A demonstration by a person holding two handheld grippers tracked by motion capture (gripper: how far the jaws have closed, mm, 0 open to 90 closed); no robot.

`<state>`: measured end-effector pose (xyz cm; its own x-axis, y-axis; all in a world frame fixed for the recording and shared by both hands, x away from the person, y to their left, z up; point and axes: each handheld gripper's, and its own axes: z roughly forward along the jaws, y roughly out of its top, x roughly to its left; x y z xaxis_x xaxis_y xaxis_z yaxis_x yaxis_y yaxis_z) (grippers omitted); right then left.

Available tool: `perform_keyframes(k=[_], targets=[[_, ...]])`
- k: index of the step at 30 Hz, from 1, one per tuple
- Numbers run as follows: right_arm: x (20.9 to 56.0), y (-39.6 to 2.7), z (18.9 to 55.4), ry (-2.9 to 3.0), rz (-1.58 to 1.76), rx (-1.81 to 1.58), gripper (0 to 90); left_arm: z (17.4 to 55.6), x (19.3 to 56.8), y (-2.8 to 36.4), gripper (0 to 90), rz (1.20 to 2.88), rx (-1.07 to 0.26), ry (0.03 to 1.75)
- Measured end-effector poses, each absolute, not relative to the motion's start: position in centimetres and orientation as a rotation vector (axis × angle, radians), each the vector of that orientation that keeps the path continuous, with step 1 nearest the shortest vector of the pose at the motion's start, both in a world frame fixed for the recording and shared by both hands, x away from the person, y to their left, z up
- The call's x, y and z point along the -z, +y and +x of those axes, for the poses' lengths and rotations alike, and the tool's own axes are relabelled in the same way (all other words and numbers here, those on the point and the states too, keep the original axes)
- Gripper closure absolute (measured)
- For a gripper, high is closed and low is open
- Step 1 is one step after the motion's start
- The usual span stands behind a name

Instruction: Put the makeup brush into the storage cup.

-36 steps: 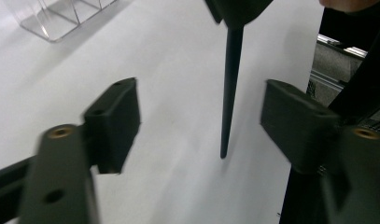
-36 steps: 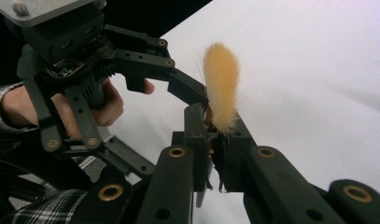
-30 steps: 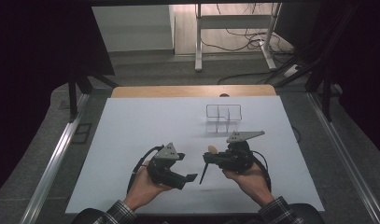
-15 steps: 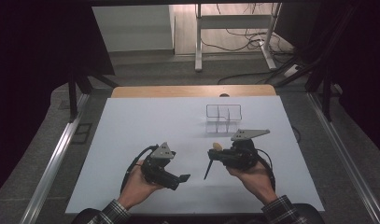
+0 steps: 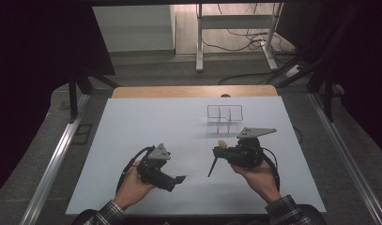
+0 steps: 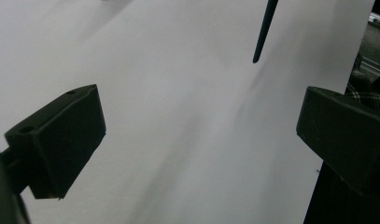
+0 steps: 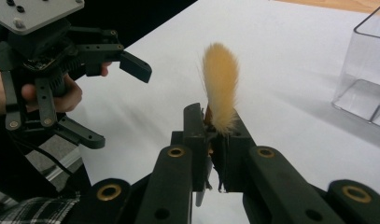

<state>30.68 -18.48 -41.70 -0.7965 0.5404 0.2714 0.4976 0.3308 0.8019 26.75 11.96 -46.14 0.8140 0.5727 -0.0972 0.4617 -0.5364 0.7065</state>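
A small brush with a tan bristle tuft [image 7: 220, 86] and a thin dark handle [image 5: 212, 166] is clamped in my right gripper [image 7: 213, 128], which is shut on it. In the high view the right gripper [image 5: 221, 149] points left, tuft [image 5: 222, 143] up and handle slanting down to the table. My left gripper [image 5: 179, 180] hovers low over the white sheet at front left. Its jaws have just been opening and now stand wide apart [image 6: 197, 126] with nothing between them. The handle tip [image 6: 264, 28] hangs ahead of them. The right gripper view shows the left gripper [image 7: 113, 100] open.
A clear plastic divided box [image 5: 225, 119] stands on the white table sheet [image 5: 146, 131] behind the right gripper, and also appears as the clear box [image 7: 365, 70] at that view's right edge. A wooden strip [image 5: 193, 91] borders the far side. Metal rails flank the table.
The left gripper's jaws have spread wider. Both hands have stayed almost in place, and the brush remains in the right gripper.
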Motion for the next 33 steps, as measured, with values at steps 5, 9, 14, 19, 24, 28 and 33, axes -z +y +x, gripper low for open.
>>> perform_keyframes(k=[5, 9, 14, 19, 24, 28, 33], targets=[[41.7, -18.9, 30.9, 2.506, 0.985, -1.478, 84.0, 26.8, 46.1, 12.8, 0.5, 2.223, -0.179, 0.76], [41.6, -19.3, 31.0, 2.495, 0.986, -1.472, 84.0, 26.9, 46.1, 13.8, 0.4, 2.189, -0.168, 0.782], [41.5, -19.7, 31.2, 2.475, 0.989, -1.468, 84.0, 27.0, 45.9, 15.3, 0.1, 2.15, -0.179, 0.817], [41.3, -20.1, 31.4, 2.456, 0.998, -1.468, 84.0, 26.8, 46.0, 16.8, 0.1, 2.151, -0.225, 0.855], [41.2, -20.6, 31.6, 2.436, 1.01, -1.479, 84.0, 26.4, 46.1, 18.1, 0.1, 2.149, -0.261, 0.883], [41.1, -21.0, 31.8, 2.426, 1.019, -1.475, 83.9, 26.0, 46.1, 18.7, 0.1, 2.15, -0.277, 0.886], [41.0, -21.2, 32.0, 2.414, 1.02, -1.477, 83.9, 25.5, 46.2, 19.5, 0.0, 2.154, -0.287, 0.905]])
